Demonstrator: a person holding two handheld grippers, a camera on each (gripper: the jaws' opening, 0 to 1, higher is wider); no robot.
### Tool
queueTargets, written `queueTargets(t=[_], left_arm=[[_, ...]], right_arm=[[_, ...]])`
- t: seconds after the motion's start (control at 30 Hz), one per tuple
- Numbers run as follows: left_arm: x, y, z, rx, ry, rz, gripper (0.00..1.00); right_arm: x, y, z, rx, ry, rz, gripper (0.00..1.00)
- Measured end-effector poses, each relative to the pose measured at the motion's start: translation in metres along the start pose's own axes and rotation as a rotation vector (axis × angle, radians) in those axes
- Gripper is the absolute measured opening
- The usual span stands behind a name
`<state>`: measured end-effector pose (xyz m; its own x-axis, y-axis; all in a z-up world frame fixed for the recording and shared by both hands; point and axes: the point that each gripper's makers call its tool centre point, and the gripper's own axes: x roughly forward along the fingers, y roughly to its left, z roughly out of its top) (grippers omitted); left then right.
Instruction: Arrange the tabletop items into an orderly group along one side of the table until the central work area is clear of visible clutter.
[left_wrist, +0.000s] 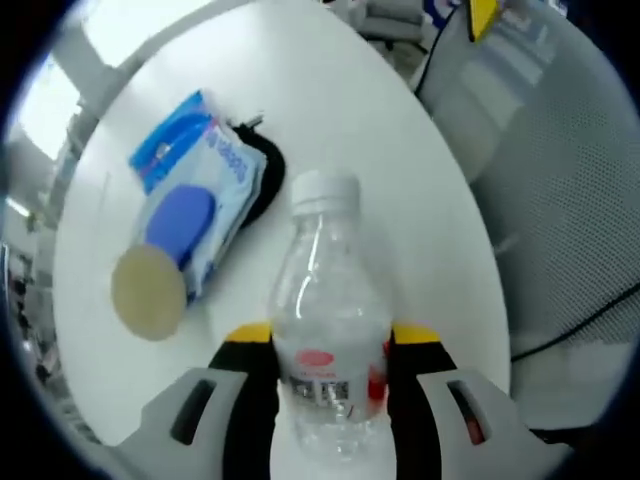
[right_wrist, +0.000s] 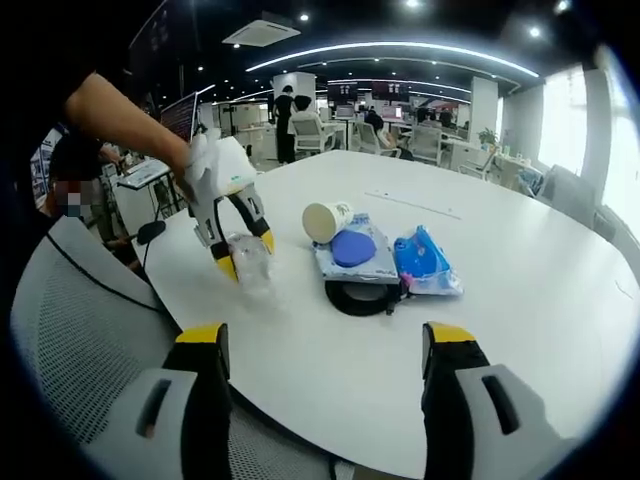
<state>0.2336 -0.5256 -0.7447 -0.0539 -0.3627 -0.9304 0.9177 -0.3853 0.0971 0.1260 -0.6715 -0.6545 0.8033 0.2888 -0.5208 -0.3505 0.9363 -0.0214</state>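
A clear plastic water bottle (left_wrist: 325, 330) with a white cap and red label stands between the yellow-tipped jaws of my left gripper (left_wrist: 330, 345), which is shut on it. Seen from the right gripper view, the left gripper (right_wrist: 243, 258) holds the bottle (right_wrist: 250, 265) tilted near the table's left edge. Beyond it lie a wet-wipes pack with a blue lid (left_wrist: 195, 190) (right_wrist: 352, 250), a paper cup on its side (left_wrist: 148, 292) (right_wrist: 326, 220), a black round item (right_wrist: 362, 296) (left_wrist: 262, 175) and a blue packet (right_wrist: 425, 262). My right gripper (right_wrist: 325, 350) stands open over the near table edge.
The round white table (right_wrist: 520, 250) has bare room to the right and far side. A grey mesh chair (right_wrist: 70, 330) (left_wrist: 560, 180) stands at the table's edge. A person's arm (right_wrist: 120, 120) holds the left gripper. Office desks and chairs fill the background.
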Motion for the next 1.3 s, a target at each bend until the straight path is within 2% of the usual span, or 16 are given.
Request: queueTargets(t=[0.27, 0.47, 0.77, 0.93, 1.1, 1.2, 1.27, 1.3], left_arm=[[-0.022, 0.004, 0.0, -0.077, -0.082, 0.069, 0.38], [-0.037, 0.005, -0.003, -0.187, -0.151, 0.094, 0.38], [-0.051, 0.006, -0.016, -0.426, -0.287, 0.102, 0.38], [-0.056, 0.006, -0.026, -0.465, -0.354, 0.108, 0.39], [-0.06, 0.001, -0.035, -0.468, -0.368, 0.1, 0.39], [-0.06, -0.003, -0.041, -0.444, -0.335, 0.088, 0.39], [-0.059, -0.007, -0.052, -0.402, -0.278, 0.088, 0.39], [-0.06, -0.007, -0.05, -0.399, -0.296, 0.09, 0.39]], right_arm=[[-0.001, 0.0, 0.001, -0.001, -0.003, -0.001, 0.78], [-0.001, 0.001, 0.0, -0.003, -0.001, -0.001, 0.78], [-0.002, 0.001, 0.001, 0.003, -0.009, 0.002, 0.78], [-0.002, 0.001, 0.0, 0.005, -0.007, 0.005, 0.78], [-0.002, 0.001, -0.001, 0.005, 0.0, 0.009, 0.78], [-0.002, 0.001, -0.002, 0.006, 0.001, 0.011, 0.77], [-0.002, 0.001, -0.002, 0.007, 0.001, 0.013, 0.77], [-0.002, 0.001, -0.002, 0.007, 0.001, 0.013, 0.77]])
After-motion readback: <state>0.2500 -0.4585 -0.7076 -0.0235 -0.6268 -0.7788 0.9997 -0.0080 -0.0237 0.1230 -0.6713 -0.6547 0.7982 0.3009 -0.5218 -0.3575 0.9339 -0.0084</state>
